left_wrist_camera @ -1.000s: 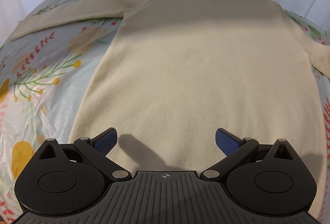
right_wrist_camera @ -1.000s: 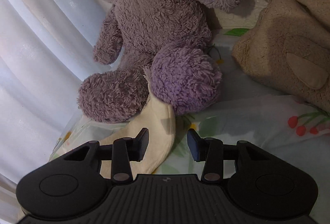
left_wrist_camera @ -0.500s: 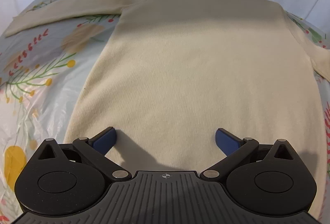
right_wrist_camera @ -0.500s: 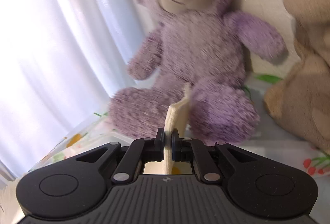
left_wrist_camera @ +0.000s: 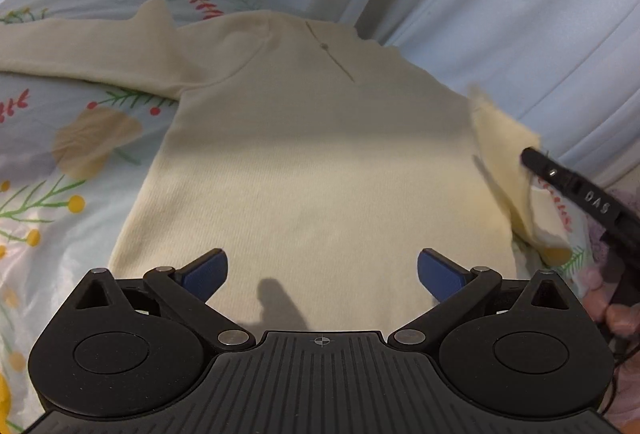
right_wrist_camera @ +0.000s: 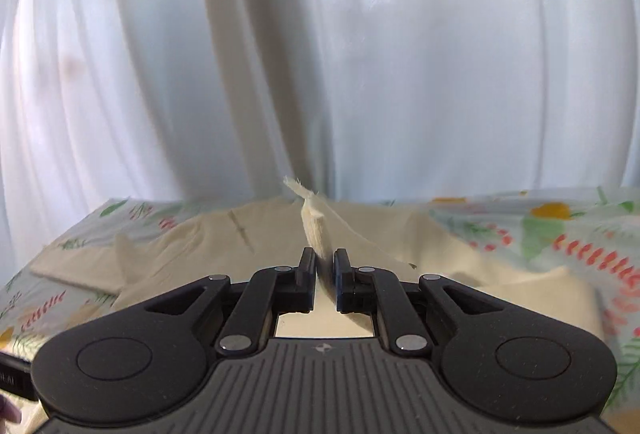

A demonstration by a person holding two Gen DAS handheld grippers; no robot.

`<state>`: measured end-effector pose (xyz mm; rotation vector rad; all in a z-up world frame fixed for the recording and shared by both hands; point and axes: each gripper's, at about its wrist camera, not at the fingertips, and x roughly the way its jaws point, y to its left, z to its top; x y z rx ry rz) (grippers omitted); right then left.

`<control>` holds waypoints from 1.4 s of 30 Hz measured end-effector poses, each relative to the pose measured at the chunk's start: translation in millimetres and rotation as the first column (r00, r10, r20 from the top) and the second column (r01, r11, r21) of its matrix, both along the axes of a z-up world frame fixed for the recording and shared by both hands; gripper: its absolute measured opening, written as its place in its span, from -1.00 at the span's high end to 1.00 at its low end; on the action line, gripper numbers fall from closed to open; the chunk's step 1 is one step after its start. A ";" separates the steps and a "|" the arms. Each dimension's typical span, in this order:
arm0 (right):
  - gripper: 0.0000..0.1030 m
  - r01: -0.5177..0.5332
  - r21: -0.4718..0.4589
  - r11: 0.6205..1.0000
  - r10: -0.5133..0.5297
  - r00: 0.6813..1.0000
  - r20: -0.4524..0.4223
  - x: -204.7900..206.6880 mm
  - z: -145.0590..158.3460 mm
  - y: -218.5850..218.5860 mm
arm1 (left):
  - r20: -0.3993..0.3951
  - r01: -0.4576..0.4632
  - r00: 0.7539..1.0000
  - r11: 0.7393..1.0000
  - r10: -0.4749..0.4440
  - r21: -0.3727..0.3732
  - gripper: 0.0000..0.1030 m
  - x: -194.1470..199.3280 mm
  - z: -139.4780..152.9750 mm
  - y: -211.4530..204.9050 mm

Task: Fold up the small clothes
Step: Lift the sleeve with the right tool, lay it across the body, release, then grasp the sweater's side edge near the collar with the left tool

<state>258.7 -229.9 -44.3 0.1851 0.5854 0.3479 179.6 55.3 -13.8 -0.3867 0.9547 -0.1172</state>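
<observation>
Curtain (right_wrist_camera: 360,54) folds close off the far edge of my floral sheet (left_wrist_camera: 48,170), which shows bare beside the cream sweater (left_wrist_camera: 320,170) lying flat on it, one sleeve (left_wrist_camera: 92,50) stretched out toward the left. My left gripper (left_wrist_camera: 319,270) hangs over the hem with its fingers spread wide, touching nothing. My right gripper (right_wrist_camera: 320,266) is clamped on the other sleeve (right_wrist_camera: 316,230), lifting it off the sheet.
</observation>
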 end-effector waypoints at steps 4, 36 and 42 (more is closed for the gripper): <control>0.59 0.017 0.082 0.997 -0.009 0.995 -0.098 -14.3 -25.8 5.9 | 0.050 0.101 0.994 0.991 -0.097 -0.085 -0.99 37.6 8.1 -10.6; 0.56 0.305 0.162 0.939 -0.257 0.930 -0.262 -32.7 -49.6 -77.7 | 0.081 0.189 0.980 0.972 -0.179 -0.140 0.86 148.8 -7.9 -9.6; 0.56 0.314 0.174 0.933 -0.253 0.919 -0.301 -19.8 -55.8 -75.0 | 0.022 0.075 0.997 0.992 -0.073 -0.102 0.68 153.7 -32.7 32.9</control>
